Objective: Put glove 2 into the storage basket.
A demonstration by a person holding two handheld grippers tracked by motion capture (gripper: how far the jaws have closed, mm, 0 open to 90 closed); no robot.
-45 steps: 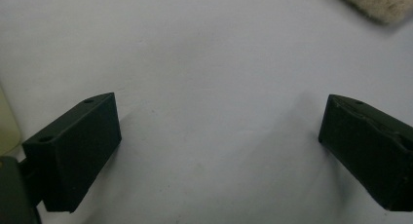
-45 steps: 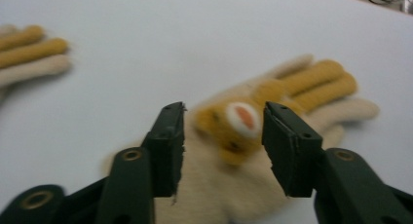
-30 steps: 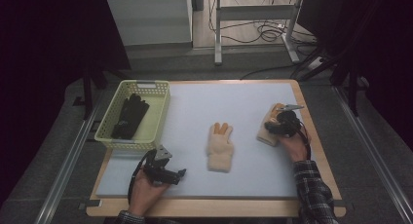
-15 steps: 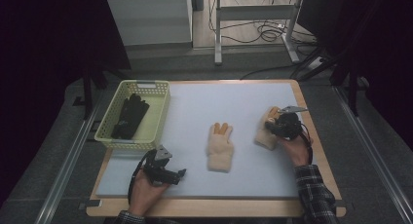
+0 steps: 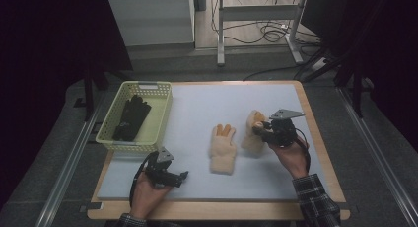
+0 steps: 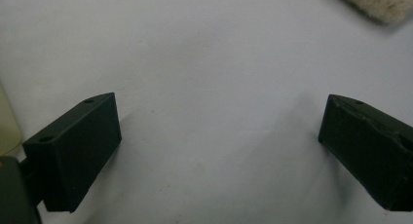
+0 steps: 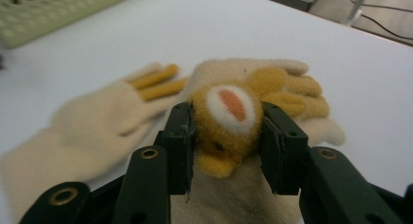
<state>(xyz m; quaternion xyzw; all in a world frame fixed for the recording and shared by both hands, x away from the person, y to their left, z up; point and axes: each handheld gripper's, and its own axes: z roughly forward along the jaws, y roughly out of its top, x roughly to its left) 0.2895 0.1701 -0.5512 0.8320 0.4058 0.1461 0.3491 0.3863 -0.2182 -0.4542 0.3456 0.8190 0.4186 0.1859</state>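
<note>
The left gripper [image 5: 170, 175] rests wide open on the mat. Farther on, the right gripper [image 7: 229, 136] pinches a cream glove's [image 5: 252, 133] yellow animal patch, detail which the high view lacks; beyond, a basket [image 5: 162, 111] holds black gloves [image 5: 130, 118].

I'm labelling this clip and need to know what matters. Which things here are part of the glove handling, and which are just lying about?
In the job:
- right gripper, shut on the cream glove
- second cream glove flat on the mat
- yellow basket holding black gloves
- left gripper, open, over bare mat

Lying about:
- cables on the floor
- metal stand behind the table
</note>
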